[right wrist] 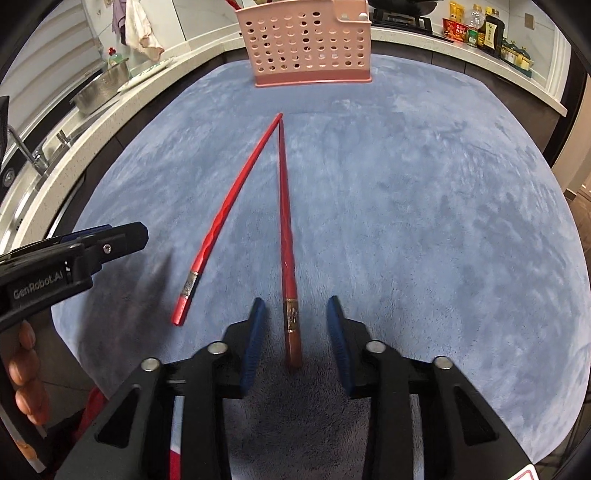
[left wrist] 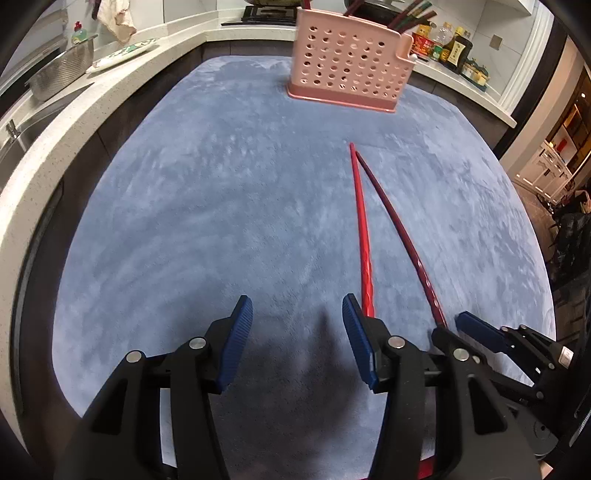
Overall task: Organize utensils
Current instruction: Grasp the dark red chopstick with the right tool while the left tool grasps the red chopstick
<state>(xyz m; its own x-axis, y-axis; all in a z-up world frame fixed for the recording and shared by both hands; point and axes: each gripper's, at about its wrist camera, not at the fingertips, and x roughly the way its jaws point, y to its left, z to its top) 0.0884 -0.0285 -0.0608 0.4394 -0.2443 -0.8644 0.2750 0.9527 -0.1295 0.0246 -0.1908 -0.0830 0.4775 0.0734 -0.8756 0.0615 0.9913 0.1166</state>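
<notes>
1. Left claw (left wrist: 297, 314) tilted steeply down over the blue cloth-covered table (left wrist: 221, 203); blue pads spread fairly wide, nothing between them. Right claw (right wrist: 297, 314) at the same steep tilt, jaws narrower, straddling a chopstick butt, pads not touching it
2. A person's fingers (right wrist: 27, 373) show at the lower left of the right wrist view, wrapped round the left claw's handle
3. Bright red chopstick (right wrist: 236, 195) lies flat on the table just outside the left claw's right finger; silver band near its butt, faceted shaft
4. Dark red chopstick (right wrist: 284, 221) lies flat with its butt between the right claw's fingers; metal bands near the thick end. The two narrow tips meet ahead of both claws in a V, butts apart
5. Pink perforated utensil holder (right wrist: 306, 48) stands upright well ahead of the claws at the table's far edge; dark chopsticks (left wrist: 410, 18) stand in it
6. Writing: "GenRobot.AI" in pale letters on the left claw's black body. Sauce bottles (right wrist: 476, 26) on the far counter carry labels too small to read
</notes>
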